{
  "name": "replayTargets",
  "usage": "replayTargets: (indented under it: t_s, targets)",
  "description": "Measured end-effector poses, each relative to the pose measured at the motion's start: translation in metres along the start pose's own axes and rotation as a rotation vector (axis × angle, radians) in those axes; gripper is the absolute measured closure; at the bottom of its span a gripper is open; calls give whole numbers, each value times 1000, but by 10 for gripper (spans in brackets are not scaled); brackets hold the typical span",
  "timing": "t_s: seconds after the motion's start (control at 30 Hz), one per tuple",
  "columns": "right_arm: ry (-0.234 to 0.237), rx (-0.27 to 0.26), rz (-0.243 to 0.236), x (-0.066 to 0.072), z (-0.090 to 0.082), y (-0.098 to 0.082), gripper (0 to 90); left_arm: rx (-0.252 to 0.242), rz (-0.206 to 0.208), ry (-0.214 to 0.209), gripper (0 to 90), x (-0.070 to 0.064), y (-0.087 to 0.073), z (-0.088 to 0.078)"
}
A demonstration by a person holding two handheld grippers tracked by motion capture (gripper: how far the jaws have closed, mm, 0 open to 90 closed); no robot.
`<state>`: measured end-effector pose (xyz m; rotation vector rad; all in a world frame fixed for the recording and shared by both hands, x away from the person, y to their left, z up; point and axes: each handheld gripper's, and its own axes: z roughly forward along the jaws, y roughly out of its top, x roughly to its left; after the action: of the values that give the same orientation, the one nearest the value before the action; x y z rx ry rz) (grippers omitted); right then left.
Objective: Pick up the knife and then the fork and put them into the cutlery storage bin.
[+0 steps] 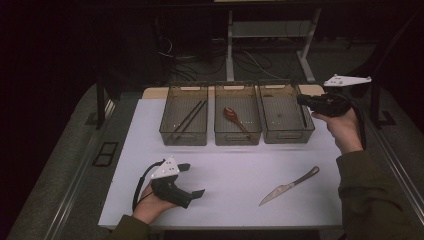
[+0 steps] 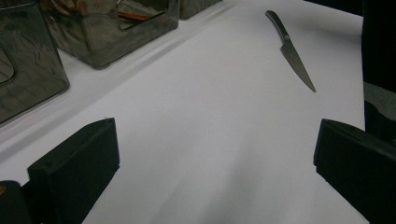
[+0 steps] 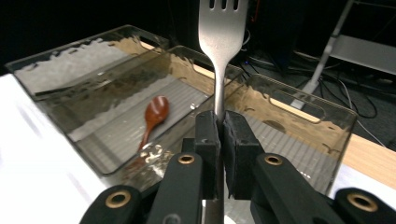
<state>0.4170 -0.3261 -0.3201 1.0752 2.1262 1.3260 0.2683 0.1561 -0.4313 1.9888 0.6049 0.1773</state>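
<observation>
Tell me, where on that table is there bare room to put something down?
The white table is bare between the left gripper and the knife, and in the strip before the three bins. The left edge beside the chopstick bin is free. The back row is crowded; the right gripper holds a fork there.

Overhead view; two close claw-mounted views.

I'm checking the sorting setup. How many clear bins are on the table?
3, in a row along the far side of the table: the left bin holds chopsticks, the middle bin holds a spoon, and the right bin sits beneath the right gripper.
</observation>
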Motion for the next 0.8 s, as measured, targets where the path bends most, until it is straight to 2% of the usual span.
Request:
replayTargets:
  t_s: [0.3,0.53,0.8]
  targets:
    - [-26,31,32,-18,18,-9,836,0,0,-1,0,0,0,0]
    - [-35,65,29,-22,30,-14,836,0,1,-2,0,0,0,-1]
    - [-59,128,17,-25,42,-21,836,-1,1,-2,0,0,0,-1]
